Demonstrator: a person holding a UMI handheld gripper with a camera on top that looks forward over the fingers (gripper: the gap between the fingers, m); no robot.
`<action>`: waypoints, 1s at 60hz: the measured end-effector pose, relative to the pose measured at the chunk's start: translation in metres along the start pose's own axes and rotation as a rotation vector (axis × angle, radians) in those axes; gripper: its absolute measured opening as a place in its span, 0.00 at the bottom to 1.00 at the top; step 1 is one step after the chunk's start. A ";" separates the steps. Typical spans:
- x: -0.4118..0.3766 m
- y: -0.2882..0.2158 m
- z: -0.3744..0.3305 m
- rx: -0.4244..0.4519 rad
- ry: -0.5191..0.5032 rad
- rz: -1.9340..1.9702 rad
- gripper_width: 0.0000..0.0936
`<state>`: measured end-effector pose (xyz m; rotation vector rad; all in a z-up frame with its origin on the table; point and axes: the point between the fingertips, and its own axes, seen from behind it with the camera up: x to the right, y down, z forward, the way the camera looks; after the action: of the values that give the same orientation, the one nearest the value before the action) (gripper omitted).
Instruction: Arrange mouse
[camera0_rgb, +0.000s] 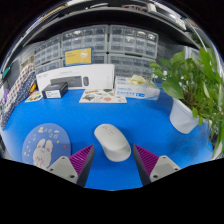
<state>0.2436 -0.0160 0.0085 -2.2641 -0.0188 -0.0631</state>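
A white computer mouse (112, 141) lies on the blue table surface (80, 115), just ahead of my fingers and partly between their tips. My gripper (113, 159) is open, with its purple pads (83, 159) standing at either side and a gap to the mouse on both sides. A round light-blue mouse pad (45, 142) with a cartoon figure lies to the left of the left finger.
A potted green plant in a white pot (183, 114) stands at the right. A long white keyboard box (75, 78), a small dark box (56, 90), a flat printed card (103, 97) and a blue-white box (137, 88) line the back. Shelves of storage bins stand behind.
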 end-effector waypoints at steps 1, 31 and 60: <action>0.001 -0.002 0.005 -0.001 0.000 0.001 0.83; 0.011 -0.033 0.065 -0.046 -0.025 0.045 0.52; 0.006 -0.095 0.017 -0.006 0.076 0.090 0.35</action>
<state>0.2464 0.0574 0.0709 -2.2637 0.1239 -0.1009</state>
